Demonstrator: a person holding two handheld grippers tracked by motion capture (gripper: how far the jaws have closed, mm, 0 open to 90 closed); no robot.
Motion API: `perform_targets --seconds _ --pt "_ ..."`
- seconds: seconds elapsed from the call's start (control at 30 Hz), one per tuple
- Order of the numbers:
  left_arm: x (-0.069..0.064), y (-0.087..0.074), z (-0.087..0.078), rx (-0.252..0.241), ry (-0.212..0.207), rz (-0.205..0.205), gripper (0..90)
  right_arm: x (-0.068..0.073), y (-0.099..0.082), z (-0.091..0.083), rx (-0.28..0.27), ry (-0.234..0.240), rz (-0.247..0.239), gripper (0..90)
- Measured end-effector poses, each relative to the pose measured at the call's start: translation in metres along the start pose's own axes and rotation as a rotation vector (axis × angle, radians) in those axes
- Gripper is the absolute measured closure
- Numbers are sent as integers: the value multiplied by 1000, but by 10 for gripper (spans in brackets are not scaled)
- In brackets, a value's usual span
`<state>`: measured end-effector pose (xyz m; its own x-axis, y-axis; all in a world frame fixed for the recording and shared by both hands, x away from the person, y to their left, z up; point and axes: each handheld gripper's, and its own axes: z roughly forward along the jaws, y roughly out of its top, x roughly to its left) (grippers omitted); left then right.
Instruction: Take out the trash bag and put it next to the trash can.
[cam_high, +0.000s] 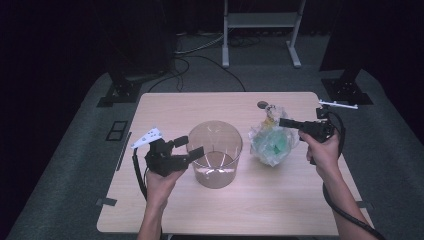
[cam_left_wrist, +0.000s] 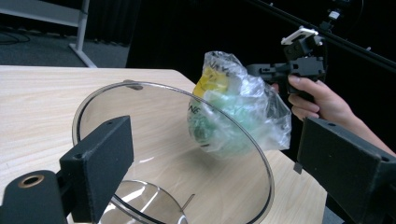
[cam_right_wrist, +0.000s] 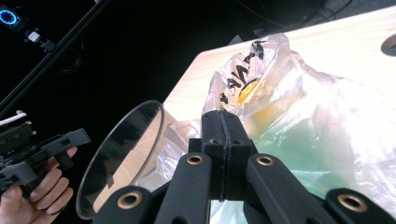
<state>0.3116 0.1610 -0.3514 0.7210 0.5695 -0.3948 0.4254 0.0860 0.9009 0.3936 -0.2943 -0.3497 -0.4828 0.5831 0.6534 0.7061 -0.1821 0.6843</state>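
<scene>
Bag (cam_high: 270, 142), clear plastic with green and yellow contents, sits on the table (cam_high: 260, 200) just right of the bin (cam_high: 215, 152). Right gripper (cam_right_wrist: 223, 135) has its jaws pressed together on the bag's plastic. Left gripper (cam_high: 192, 146) is wide open, jaws either side of the bin's near rim, gripping nothing.

The clear bucket (cam_high: 215, 154) stands upright near mid-counter (cam_high: 165, 107) with its mouth open upward and unobstructed from above. The left tool (cam_high: 188, 148) sits at the bucket's left side, jaws spread, one either side of the rim, blocking approach from that side. Just right of the bucket, a narrow gap separates it from the plastic bag (cam_high: 271, 142), which the right tool (cam_high: 287, 122) pinches at its upper right. A small dark disc (cam_high: 262, 105) lies behind the bag. The counter's front strip and far left corner are passable.
</scene>
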Motion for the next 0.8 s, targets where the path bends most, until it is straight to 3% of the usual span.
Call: perform_targets --seconds 0.4,0.8 --pt "2 0 -2 -6 2 -3 93 -11 -15 24 43 2 30 900" --pt "2 -1 1 3 1 -3 93 -23 -29 35 83 -12 39 900"
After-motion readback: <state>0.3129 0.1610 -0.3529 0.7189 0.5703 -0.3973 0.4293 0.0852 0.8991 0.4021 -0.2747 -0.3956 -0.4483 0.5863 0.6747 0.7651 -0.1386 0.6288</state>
